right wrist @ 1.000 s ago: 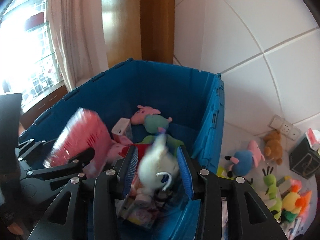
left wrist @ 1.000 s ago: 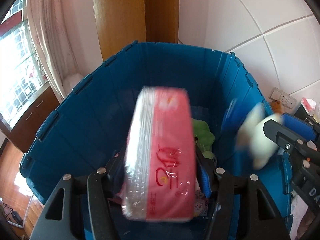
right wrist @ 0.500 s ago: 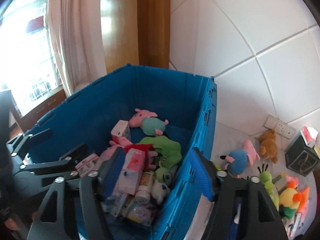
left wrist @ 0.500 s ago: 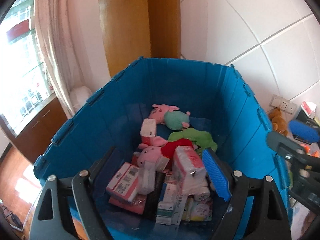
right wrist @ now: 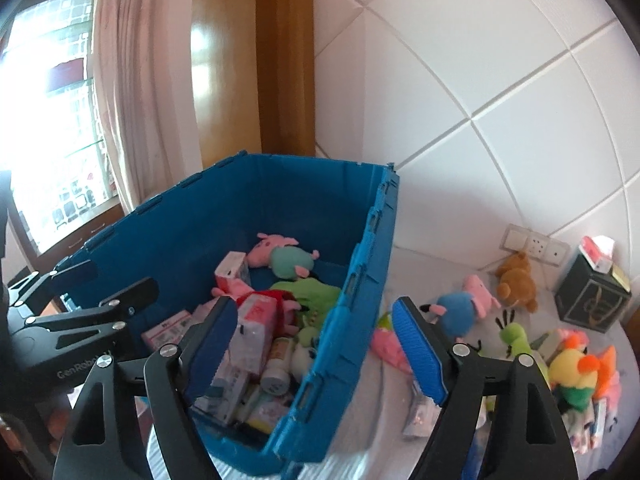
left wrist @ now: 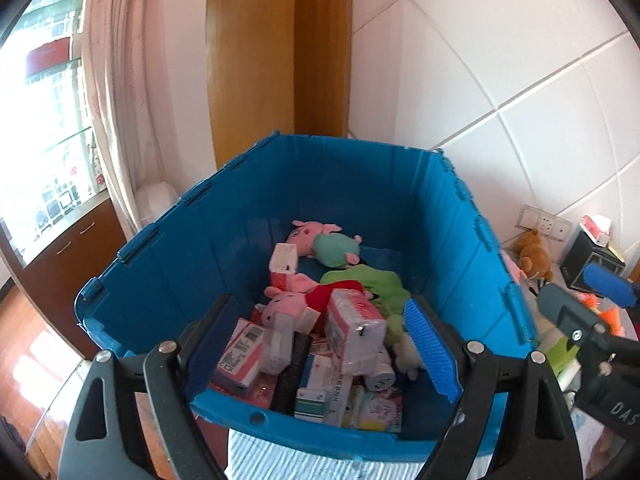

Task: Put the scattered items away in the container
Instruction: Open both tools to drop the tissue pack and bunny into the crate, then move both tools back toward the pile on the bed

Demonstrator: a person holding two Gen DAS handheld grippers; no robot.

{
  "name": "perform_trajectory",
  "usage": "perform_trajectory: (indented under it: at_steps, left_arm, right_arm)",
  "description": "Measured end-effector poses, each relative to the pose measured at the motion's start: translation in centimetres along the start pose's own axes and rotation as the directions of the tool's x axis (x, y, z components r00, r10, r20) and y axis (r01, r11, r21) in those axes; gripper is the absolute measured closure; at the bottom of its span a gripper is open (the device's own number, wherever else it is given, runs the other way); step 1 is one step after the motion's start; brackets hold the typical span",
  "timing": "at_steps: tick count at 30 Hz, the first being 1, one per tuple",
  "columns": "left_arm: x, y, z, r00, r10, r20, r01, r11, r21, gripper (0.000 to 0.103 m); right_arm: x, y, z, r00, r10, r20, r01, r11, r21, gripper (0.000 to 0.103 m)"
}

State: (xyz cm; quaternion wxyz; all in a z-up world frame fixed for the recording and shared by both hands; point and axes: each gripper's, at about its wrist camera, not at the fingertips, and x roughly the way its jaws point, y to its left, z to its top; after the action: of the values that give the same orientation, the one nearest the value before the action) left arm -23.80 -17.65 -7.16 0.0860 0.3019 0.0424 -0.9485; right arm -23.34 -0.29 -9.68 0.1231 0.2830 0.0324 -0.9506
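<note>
A blue plastic crate (left wrist: 168, 280) (right wrist: 360, 280) holds plush pigs, a green plush, tissue packs and small boxes. A pink tissue pack (left wrist: 354, 324) and a small white plush (left wrist: 406, 354) lie among them. My left gripper (left wrist: 316, 344) is open and empty above the crate's near rim. My right gripper (right wrist: 314, 344) is open and empty, straddling the crate's right wall. Scattered to the right lie a blue plush (right wrist: 460, 312), a brown bear (right wrist: 514, 282), a green plush (right wrist: 516, 338) and a yellow-orange plush (right wrist: 576, 372).
A dark box (right wrist: 592, 300) with a tissue pack on top stands at the far right by wall sockets (right wrist: 536, 242). White tiled wall behind; curtain (left wrist: 116, 100) and window at left. A striped cloth (right wrist: 360, 456) covers the surface under the crate.
Both grippers opened: the pink tissue pack left my left gripper and the white plush left my right one, both now in the crate. Both grippers pulled back and up.
</note>
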Motion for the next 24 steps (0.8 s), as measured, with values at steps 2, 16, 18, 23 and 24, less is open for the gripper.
perform_trajectory:
  at_steps: [2,16,18,23,24]
  left_arm:
    - [-0.6,-0.6,-0.1,1.000,0.007,0.009,-0.007,1.000,0.008,0.018]
    - [-5.2,-7.8,-1.9,0.997,-0.056,0.056,0.052,0.997,0.061,0.017]
    - [-5.9,-10.1,-2.3,0.995,-0.080,0.062,0.075,0.994,0.077,0.017]
    - [-7.1,-17.1,-4.4,0.987,-0.153,0.055,0.146,0.984,0.104,0.017]
    - [-7.2,-18.4,-4.9,0.984,-0.168,0.052,0.162,0.981,0.103,0.017]
  right_arm:
    - [-0.5,-0.5,-0.3,1.000,0.002,0.004,-0.002,1.000,0.011,0.023]
    - [-6.1,-9.4,-3.7,0.998,-0.026,0.054,0.018,0.990,0.139,0.023]
    - [-7.1,-11.8,-4.7,0.997,-0.051,0.052,0.042,0.985,0.168,0.023]
    - [-10.0,-19.1,-8.0,0.992,-0.124,0.033,0.113,0.968,0.225,0.023]
    - [-10.6,-20.8,-8.9,0.990,-0.139,0.026,0.129,0.964,0.232,0.023]
